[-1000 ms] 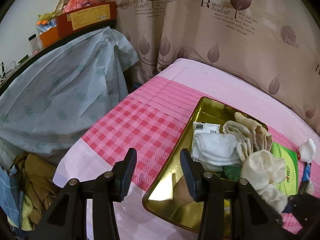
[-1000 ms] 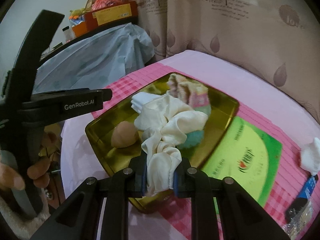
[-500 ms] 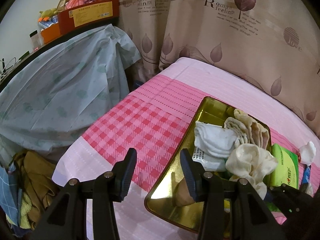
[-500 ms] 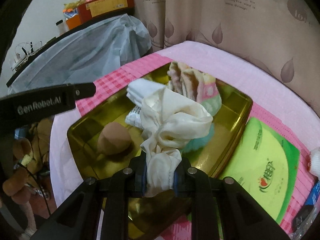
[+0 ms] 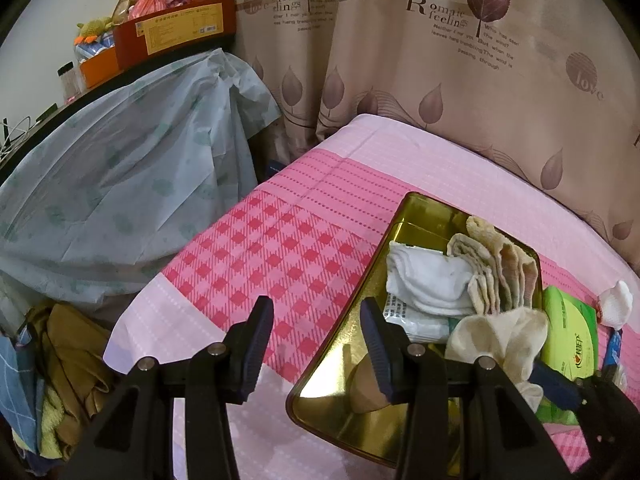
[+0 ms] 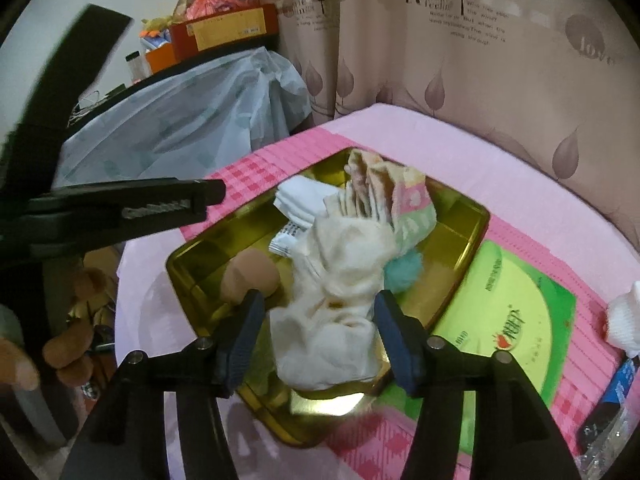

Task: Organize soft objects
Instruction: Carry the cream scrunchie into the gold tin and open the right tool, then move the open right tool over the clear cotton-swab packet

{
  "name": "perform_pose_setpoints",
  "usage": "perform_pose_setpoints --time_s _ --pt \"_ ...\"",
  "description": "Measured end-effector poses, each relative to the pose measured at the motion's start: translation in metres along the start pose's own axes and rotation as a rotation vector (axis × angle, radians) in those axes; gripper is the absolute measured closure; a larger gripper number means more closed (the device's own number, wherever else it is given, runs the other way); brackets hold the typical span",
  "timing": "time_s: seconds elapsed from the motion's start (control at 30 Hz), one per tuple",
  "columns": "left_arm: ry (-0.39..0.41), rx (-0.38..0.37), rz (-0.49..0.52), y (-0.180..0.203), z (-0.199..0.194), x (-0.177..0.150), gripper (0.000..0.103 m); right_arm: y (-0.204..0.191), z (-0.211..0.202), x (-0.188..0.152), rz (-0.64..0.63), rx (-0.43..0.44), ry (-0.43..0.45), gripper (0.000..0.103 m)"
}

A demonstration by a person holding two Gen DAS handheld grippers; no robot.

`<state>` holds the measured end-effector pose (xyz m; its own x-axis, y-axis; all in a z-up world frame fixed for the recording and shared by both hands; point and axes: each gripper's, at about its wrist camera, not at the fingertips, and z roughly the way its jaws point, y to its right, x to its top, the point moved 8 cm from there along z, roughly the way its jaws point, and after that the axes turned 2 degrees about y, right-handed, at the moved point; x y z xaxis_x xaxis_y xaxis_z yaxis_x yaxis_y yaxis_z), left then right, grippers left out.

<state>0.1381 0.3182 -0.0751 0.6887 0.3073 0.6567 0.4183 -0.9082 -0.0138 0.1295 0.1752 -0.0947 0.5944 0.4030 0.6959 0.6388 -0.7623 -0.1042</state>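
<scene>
A gold metal tray [image 6: 188,264] [image 5: 416,216] sits on the pink checked bed cover. In it lie a white cloth [image 5: 428,276], a folded beige towel [image 5: 496,264] with a pink and green end [image 6: 412,208], a tan sponge ball [image 6: 250,276], a teal puff [image 6: 404,272] and a white packet [image 6: 286,240]. A cream cloth [image 6: 340,300] [image 5: 496,332] lies loose in the tray between the open jaws of my right gripper [image 6: 318,332]. My left gripper [image 5: 316,336] is open and empty over the tray's left rim.
A green packet [image 6: 512,328] lies right of the tray, with a white wad [image 6: 624,320] and a blue item [image 6: 616,396] beyond it. A plastic-covered shelf [image 5: 120,176] stands to the left, curtains [image 5: 440,60] behind. Clothes [image 5: 60,368] lie on the floor at left.
My right gripper has opened and let go of the cream cloth, which now lies in the tray. The left gripper has stayed open and shifted only slightly.
</scene>
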Motion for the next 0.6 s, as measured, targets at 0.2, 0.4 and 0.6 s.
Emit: perform_pose_setpoints --time_s 0.2,0.4,0.6 --pt "0.004 0.002 0.004 0.001 -0.001 0.001 0.057 0.005 -0.028 0.003 0.018 -0.001 0.051 0.042" --pt "0.006 0.003 0.003 0.002 -0.002 0.001 0.057 0.036 -0.063 -0.002 0.068 -0.068 0.103 0.04" --pt "0.005 0.005 0.009 0.004 -0.002 0.001 0.057 0.098 -0.092 -0.021 0.188 -0.177 0.116 0.039"
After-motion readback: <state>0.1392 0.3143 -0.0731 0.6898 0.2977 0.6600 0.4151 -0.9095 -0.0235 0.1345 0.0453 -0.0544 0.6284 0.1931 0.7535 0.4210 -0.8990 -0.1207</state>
